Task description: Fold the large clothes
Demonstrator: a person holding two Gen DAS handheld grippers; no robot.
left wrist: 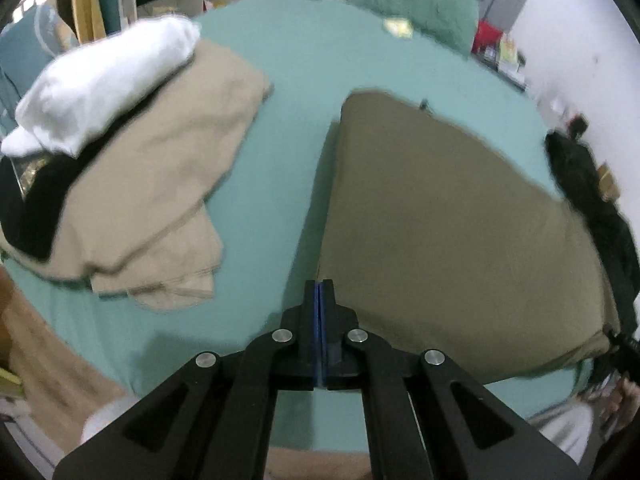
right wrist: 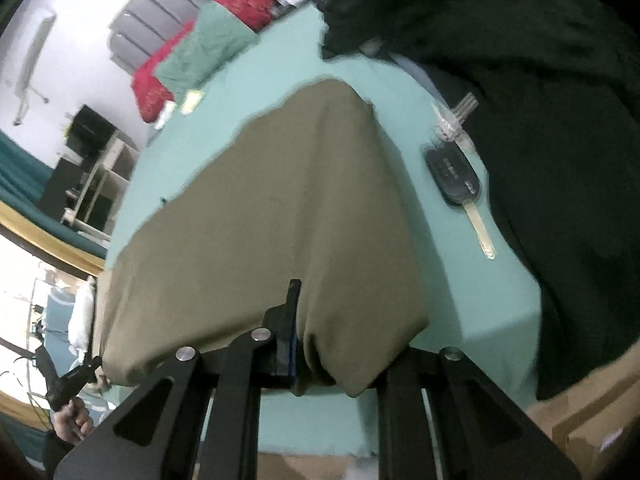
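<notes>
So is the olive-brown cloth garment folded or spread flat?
Partly lifted: the olive-brown cloth garment is bunched in the right gripper, not flat.

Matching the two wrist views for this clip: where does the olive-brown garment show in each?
Left wrist: the olive-brown garment fills centre-right, its edge at the shut left gripper.
Right wrist: it fills the centre, bunched in the right gripper.
Shared landmark: the green pillow on the teal sheet.

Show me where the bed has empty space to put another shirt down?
Bare teal sheet runs between the beige stack and the olive garment, widening toward the green pillow. It is crowded near the car key and black clothes.
</notes>
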